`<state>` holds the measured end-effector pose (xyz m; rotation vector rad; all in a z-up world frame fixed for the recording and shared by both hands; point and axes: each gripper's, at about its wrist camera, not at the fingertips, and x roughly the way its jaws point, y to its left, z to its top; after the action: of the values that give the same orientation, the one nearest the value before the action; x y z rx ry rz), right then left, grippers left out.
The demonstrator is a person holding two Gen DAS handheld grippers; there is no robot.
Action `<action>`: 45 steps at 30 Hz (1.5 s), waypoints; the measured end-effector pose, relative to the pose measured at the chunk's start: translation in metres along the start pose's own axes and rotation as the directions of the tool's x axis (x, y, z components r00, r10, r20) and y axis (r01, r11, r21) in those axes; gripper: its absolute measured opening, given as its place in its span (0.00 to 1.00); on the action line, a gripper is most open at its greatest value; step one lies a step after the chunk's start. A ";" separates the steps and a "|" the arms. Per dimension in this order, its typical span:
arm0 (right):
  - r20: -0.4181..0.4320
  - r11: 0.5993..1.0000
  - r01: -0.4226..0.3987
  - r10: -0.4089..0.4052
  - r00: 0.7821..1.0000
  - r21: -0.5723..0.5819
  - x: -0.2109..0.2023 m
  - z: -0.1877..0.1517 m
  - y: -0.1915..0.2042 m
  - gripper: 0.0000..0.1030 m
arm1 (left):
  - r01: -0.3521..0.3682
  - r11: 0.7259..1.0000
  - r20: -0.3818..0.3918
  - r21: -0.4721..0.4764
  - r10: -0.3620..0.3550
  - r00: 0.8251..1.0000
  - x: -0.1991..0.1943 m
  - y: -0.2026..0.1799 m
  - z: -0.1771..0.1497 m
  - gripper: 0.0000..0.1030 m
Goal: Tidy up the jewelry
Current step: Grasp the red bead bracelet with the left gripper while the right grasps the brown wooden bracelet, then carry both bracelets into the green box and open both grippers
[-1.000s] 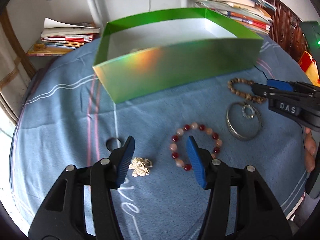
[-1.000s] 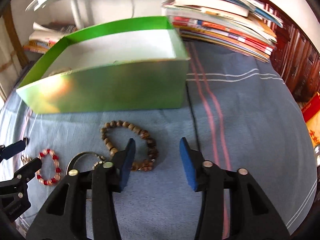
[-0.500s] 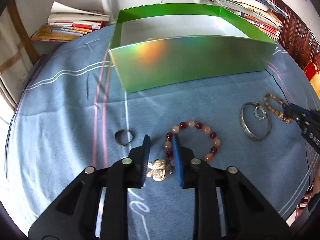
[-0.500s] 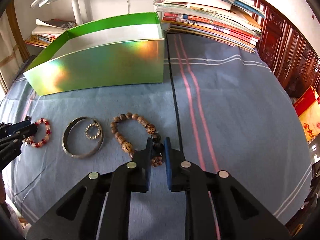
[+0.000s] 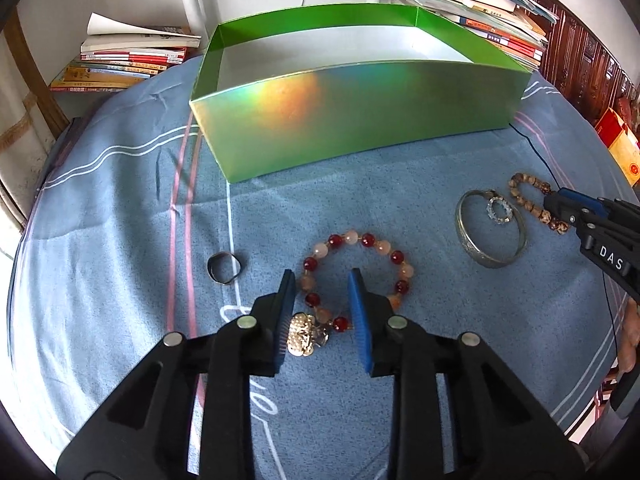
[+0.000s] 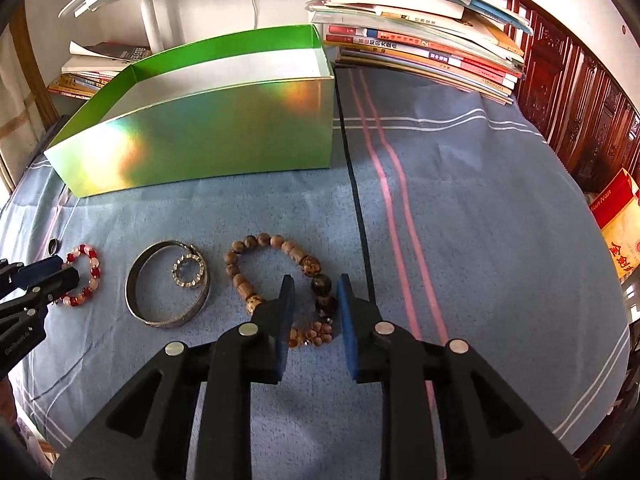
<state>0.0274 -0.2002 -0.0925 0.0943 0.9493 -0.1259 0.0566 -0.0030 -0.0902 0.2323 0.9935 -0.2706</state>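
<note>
Left gripper (image 5: 322, 280) is straddling the near edge of the red-and-peach bead bracelet (image 5: 356, 276), jaws just eased apart, gold charm (image 5: 306, 335) touching one pad. Right gripper (image 6: 314, 286) is likewise parting around the wooden bead bracelet (image 6: 280, 276). Green box (image 5: 360, 128) is sitting behind on the blue cloth (image 5: 120, 240).

Blue cloth table (image 6: 480, 208): green box (image 6: 208, 144), bracelets, bangle (image 6: 168, 284), rings, books.
</note>
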 end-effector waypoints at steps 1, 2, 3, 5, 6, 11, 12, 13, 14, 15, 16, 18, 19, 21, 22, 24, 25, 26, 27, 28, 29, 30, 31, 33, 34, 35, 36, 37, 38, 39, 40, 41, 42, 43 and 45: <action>-0.001 1.000 0.000 0.000 1.000 0.000 0.000 0.001 0.000 0.29 | -0.001 1.000 0.001 0.003 0.001 1.000 0.000 0.000 0.000 0.27; -0.001 1.000 0.000 0.000 1.000 -0.001 0.001 0.001 0.000 0.30 | -0.001 1.000 0.001 0.004 0.001 1.000 0.000 0.000 0.000 0.27; -0.001 1.000 -0.001 0.001 1.000 -0.001 0.001 0.002 0.000 0.30 | 0.001 1.000 0.001 0.004 -0.001 1.000 0.000 0.000 0.000 0.27; 0.000 1.000 0.001 -0.001 1.000 0.001 0.002 0.002 0.001 0.30 | 0.007 1.000 0.001 0.003 -0.007 1.000 0.000 0.002 0.000 0.27; -0.001 1.000 0.002 -0.002 1.000 0.002 0.002 0.002 0.000 0.30 | 0.010 1.000 0.001 0.004 -0.010 1.000 0.000 0.002 0.001 0.27; 0.006 1.000 0.008 -0.008 1.000 0.002 0.001 0.002 0.002 0.30 | 0.008 1.000 -0.001 -0.003 -0.008 1.000 0.002 0.007 0.001 0.35; 0.009 1.000 0.009 -0.009 1.000 0.001 0.001 0.002 0.003 0.30 | 0.010 1.000 0.000 -0.005 -0.010 1.000 0.002 0.007 0.001 0.35; 0.013 1.000 0.007 -0.007 1.000 0.002 0.001 0.001 0.003 0.28 | 0.011 1.000 0.000 -0.008 -0.011 1.000 0.002 0.007 0.001 0.35; 0.015 1.000 0.001 -0.001 1.000 0.003 0.000 0.000 0.003 0.21 | 0.011 1.000 0.000 -0.011 -0.011 1.000 0.001 0.007 0.001 0.34; 0.016 1.000 -0.015 0.015 1.000 0.002 0.000 0.000 0.004 0.16 | 0.015 1.000 -0.001 -0.016 -0.015 1.000 0.002 0.007 0.001 0.33; 0.016 1.000 -0.021 0.021 1.000 -0.002 -0.001 0.000 0.005 0.12 | 0.029 0.999 -0.003 -0.018 -0.029 1.000 0.002 0.007 0.001 0.26; 0.014 0.999 -0.032 0.032 0.999 -0.009 -0.001 0.000 0.008 0.11 | 0.044 0.999 -0.008 -0.010 -0.044 0.999 0.001 0.004 0.001 0.09; 0.012 0.999 -0.044 0.044 0.999 -0.014 -0.002 0.000 0.009 0.11 | 0.038 0.999 -0.011 -0.005 -0.038 0.999 0.000 0.002 0.001 0.08; 0.018 0.998 -0.052 0.052 0.998 -0.022 -0.004 0.001 0.013 0.11 | 0.029 1.000 -0.013 -0.003 -0.029 0.999 0.000 0.000 0.002 0.08; 0.026 0.998 -0.055 0.056 0.998 -0.026 -0.007 0.003 0.014 0.11 | 0.031 1.000 -0.014 -0.005 -0.031 0.999 -0.001 0.000 0.002 0.08; 0.047 0.998 -0.062 0.063 0.997 -0.029 -0.015 0.006 0.017 0.11 | 0.030 1.000 -0.005 -0.006 -0.030 1.000 -0.004 0.000 0.004 0.08; 0.063 0.997 -0.064 0.066 0.996 -0.033 -0.021 0.009 0.019 0.11 | 0.027 1.000 0.006 -0.006 -0.027 1.000 -0.007 -0.001 0.005 0.08; 0.081 0.997 -0.067 0.070 0.994 -0.038 -0.027 0.012 0.020 0.11 | 0.025 1.000 0.019 -0.006 -0.025 1.000 -0.012 -0.001 0.007 0.08; 0.095 0.997 -0.070 0.074 0.993 -0.042 -0.032 0.014 0.021 0.11 | 0.026 1.000 0.035 -0.007 -0.025 0.999 -0.018 0.000 0.009 0.08; 0.115 0.996 -0.073 0.079 0.990 -0.050 -0.039 0.018 0.023 0.11 | 0.026 1.000 0.051 -0.008 -0.026 0.998 -0.023 0.000 0.011 0.08; 0.136 0.996 -0.077 0.084 0.987 -0.054 -0.046 0.022 0.024 0.11 | 0.025 1.000 0.067 -0.008 -0.024 0.997 -0.029 0.001 0.014 0.08; 0.151 0.995 -0.081 0.089 0.984 -0.058 -0.051 0.024 0.025 0.11 | 0.023 1.000 0.081 -0.008 -0.022 0.996 -0.035 0.001 0.017 0.08; 0.173 0.994 -0.087 0.097 0.980 -0.064 -0.059 0.028 0.026 0.11 | 0.023 1.000 0.096 -0.007 -0.022 0.995 -0.040 0.002 0.020 0.08; 0.216 0.994 -0.090 0.103 0.971 -0.070 -0.074 0.037 0.027 0.11 | 0.020 1.000 0.123 -0.009 -0.019 0.992 -0.049 0.005 0.026 0.08; 0.238 0.993 -0.089 0.104 0.966 -0.073 -0.081 0.040 0.027 0.11 | 0.018 1.000 0.138 -0.010 -0.017 0.990 -0.054 0.006 0.029 0.08; 0.260 0.993 -0.092 0.109 0.959 -0.076 -0.089 0.044 0.028 0.11 | 0.017 1.000 0.155 -0.011 -0.015 0.988 -0.060 0.007 0.032 0.08; 0.273 0.992 -0.096 0.114 0.955 -0.078 -0.093 0.047 0.027 0.11 | 0.017 1.000 0.165 -0.011 -0.014 0.986 -0.064 0.008 0.034 0.08; 0.284 0.992 -0.098 0.116 0.952 -0.079 -0.098 0.051 0.027 0.11 | 0.015 1.000 0.176 -0.013 -0.013 0.984 -0.067 0.009 0.037 0.08; 0.291 0.992 -0.094 0.114 0.950 -0.083 -0.100 0.055 0.028 0.11 | 0.016 1.000 0.182 -0.015 -0.013 0.983 -0.070 0.010 0.039 0.08; 0.295 0.992 -0.091 0.112 0.949 -0.085 -0.101 0.058 0.028 0.11 | 0.020 1.000 0.185 -0.015 -0.016 0.983 -0.071 0.011 0.041 0.08; 0.295 0.992 -0.089 0.110 0.949 -0.085 -0.101 0.061 0.029 0.11 | 0.025 1.000 0.187 -0.017 -0.021 0.982 -0.073 0.012 0.045 0.08; 0.296 0.992 -0.092 0.114 0.948 -0.089 -0.102 0.065 0.031 0.11 | 0.027 0.999 0.191 -0.020 -0.023 0.981 -0.076 0.014 0.050 0.08; 0.299 0.991 -0.095 0.119 0.947 -0.096 -0.104 0.068 0.032 0.11 | 0.026 0.999 0.200 -0.020 -0.021 0.980 -0.080 0.016 0.054 0.08; 0.305 0.990 -0.097 0.125 0.944 -0.105 -0.106 0.073 0.034 0.11 | 0.021 1.000 0.215 -0.015 -0.017 0.977 -0.085 0.017 0.058 0.08; 0.326 0.988 -0.095 0.129 0.937 -0.119 -0.110 0.083 0.039 0.11 | -0.002 1.000 0.248 -0.010 0.004 0.969 -0.095 0.018 0.071 0.08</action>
<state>0.0363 -0.1661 0.0463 0.0316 0.6087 0.0133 0.0696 0.0032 0.0285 0.1858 0.7468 -0.2847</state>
